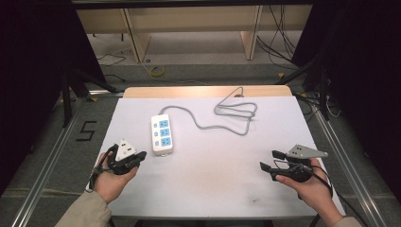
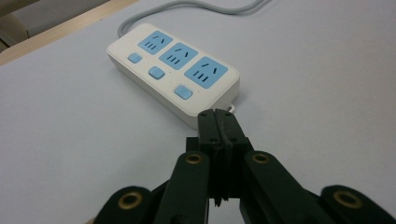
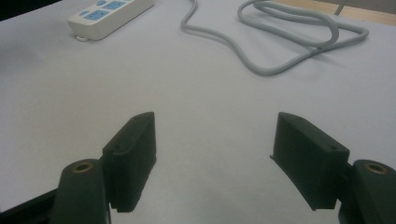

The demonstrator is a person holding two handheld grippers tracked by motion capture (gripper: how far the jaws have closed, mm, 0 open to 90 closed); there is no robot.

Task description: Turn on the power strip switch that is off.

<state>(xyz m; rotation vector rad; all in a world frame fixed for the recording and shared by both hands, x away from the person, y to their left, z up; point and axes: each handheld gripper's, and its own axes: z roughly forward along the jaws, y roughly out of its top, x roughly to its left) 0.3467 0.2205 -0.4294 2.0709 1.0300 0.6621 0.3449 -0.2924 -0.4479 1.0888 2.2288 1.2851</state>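
**A:** Here we are at the white table [image 1: 208, 184], and the thing in play is the power strip [image 1: 161, 134], lying left of centre with its grey cable [image 1: 227, 116] looping away toward the far right. Which hand has the better line on it?

**B:** The left gripper [image 1: 140, 155], no contest. It sits just beside the strip's near end, a little to its left, tips aimed at it. The right gripper [image 1: 268, 160] is well apart, over on the far side of the table.

**A:** And the jaws?

**B:** The left pair is pressed together with nothing between them; in the left gripper view the tips [image 2: 218, 122] meet flat right in front of the strip's near corner [image 2: 219, 100]. The right pair stands spread wide over bare table, holding nothing [image 3: 214, 154].

**A:** How does the strip lie?

**B:** Its long axis runs away from the person, nearly straight up the table from above. Seen along the left jaws it runs off up and to the left, so the closed tips point at the near short end, closest to the nearest blue switch [image 2: 183, 91].

**A:** So a poke rather than a pinch, I'd judge.

**B:** That's my read too. The left gripper view gives what the high view can't: three sockets, three switches, and how close the tips are, though I can't tell if they touch the casing. The right gripper view shows the cable's loops [image 3: 299, 28] clearly, and the strip far off at upper left [image 3: 112, 14].
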